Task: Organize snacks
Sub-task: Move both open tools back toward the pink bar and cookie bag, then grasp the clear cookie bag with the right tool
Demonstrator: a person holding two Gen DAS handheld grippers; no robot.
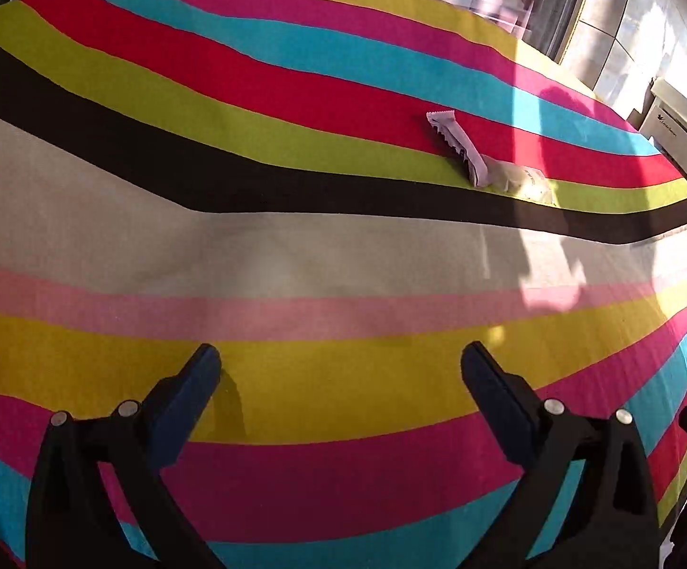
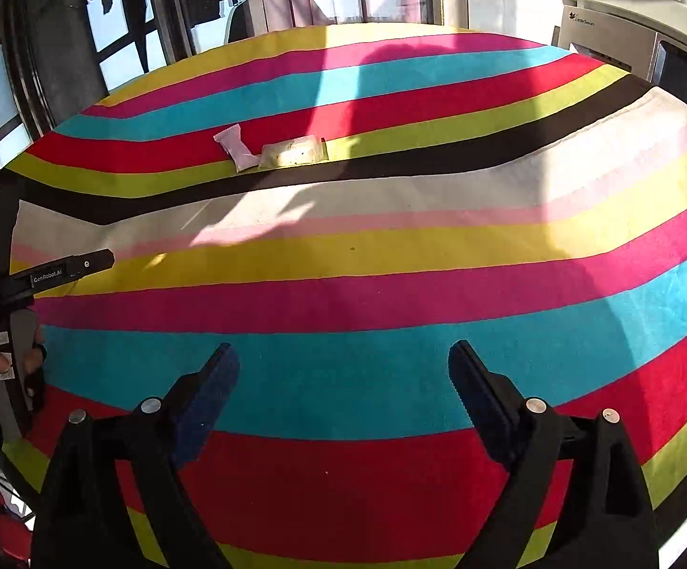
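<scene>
Pink snack packet [image 2: 234, 147] and a pale yellowish packet [image 2: 293, 151] lie touching on the striped tablecloth [image 2: 390, 261], at its lime and red stripes, far from both grippers. Left gripper [image 1: 341, 362] and right gripper [image 2: 343, 360] hover with jaws wide and nothing between them

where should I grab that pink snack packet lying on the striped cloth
Probably the pink packet's free crimped end, coming down from above with the right tool, open now. It lies flat, and its other end meets the beige packet, so the far tip looks clearest.
</scene>
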